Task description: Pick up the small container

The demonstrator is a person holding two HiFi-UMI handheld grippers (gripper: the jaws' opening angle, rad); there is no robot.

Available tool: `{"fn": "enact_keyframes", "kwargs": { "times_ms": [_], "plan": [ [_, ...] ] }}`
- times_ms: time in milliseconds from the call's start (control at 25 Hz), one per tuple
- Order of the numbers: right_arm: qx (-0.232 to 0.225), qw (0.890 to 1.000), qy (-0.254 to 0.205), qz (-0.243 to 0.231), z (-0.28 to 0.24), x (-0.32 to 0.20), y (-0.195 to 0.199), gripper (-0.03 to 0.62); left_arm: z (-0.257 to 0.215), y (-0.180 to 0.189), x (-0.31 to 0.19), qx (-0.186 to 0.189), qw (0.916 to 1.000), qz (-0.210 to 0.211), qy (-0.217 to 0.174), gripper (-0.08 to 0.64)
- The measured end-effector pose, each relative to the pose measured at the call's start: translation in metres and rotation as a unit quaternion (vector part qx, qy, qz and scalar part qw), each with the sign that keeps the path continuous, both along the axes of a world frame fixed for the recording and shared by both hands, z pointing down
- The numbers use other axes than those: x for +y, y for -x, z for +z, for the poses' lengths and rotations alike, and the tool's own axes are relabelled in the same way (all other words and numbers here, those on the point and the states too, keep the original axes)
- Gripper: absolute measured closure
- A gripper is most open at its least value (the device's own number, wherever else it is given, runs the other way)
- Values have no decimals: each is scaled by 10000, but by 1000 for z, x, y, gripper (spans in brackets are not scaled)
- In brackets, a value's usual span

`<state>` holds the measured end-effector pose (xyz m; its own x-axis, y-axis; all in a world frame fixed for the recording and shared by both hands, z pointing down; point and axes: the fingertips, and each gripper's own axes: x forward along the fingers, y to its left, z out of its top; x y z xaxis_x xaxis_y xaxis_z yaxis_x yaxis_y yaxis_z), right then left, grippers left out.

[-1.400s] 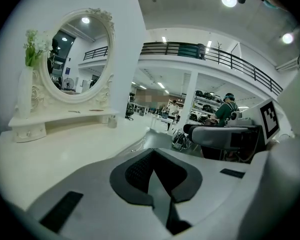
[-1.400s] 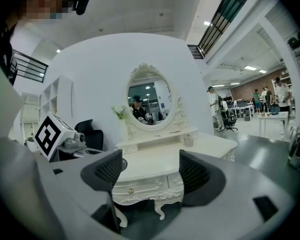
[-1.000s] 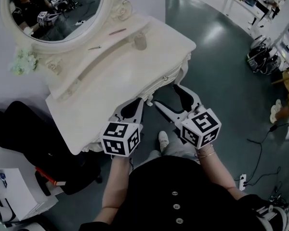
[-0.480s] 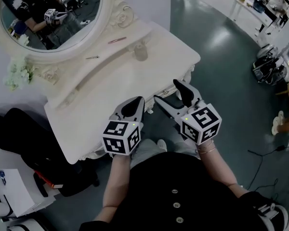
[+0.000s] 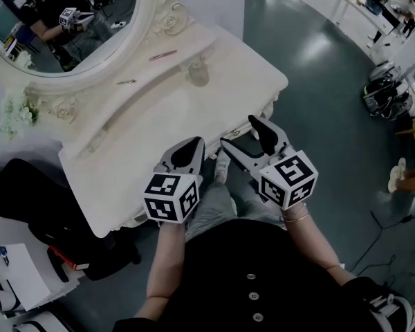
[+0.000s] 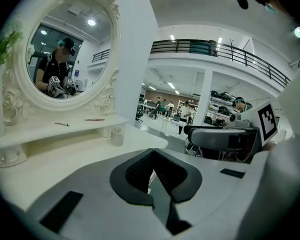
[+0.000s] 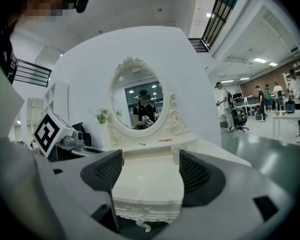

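Note:
The small container (image 5: 198, 72) is a clear little jar. It stands on the white dressing table (image 5: 159, 126) near the far right, below the mirror shelf. In the left gripper view the small container (image 6: 117, 135) is far ahead. In the right gripper view the small container (image 7: 175, 153) shows just beside the right jaw. My left gripper (image 5: 188, 151) is shut on nothing, over the table's front edge. My right gripper (image 5: 240, 133) is open and empty, off the front right corner. Both are well short of the jar.
An oval mirror (image 5: 62, 19) rises behind the table, with a pink stick (image 5: 164, 55) and a small metal tool (image 5: 126, 81) on its shelf. Pale flowers (image 5: 14, 109) sit at the left end. A black chair (image 5: 34, 199) stands left of the table. Grey floor lies to the right.
The head view has shifted slightly. Both grippers stay at about the same place by the table's front edge, the left still shut and the right still open.

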<state>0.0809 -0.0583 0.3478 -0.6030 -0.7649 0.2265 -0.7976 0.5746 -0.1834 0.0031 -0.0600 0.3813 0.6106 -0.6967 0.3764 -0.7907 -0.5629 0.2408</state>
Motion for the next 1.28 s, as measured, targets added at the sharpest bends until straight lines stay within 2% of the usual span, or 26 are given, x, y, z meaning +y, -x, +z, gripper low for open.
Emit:
{"fn": "enact_keyframes", "kwargs": {
  "times_ms": [480,920,1280],
  "plan": [
    [47,9995,249,177,18,-47,-14,249,15,-12,-48,81,9997,128,189,546],
    [230,9993,275,-41,21,-136,6,247,11,3,-134,190,9996,82,169,546],
    [258,9994,207,-90,18,-196,19,244,12,7,-192,85,9996,235,163,547]
  ]
}}
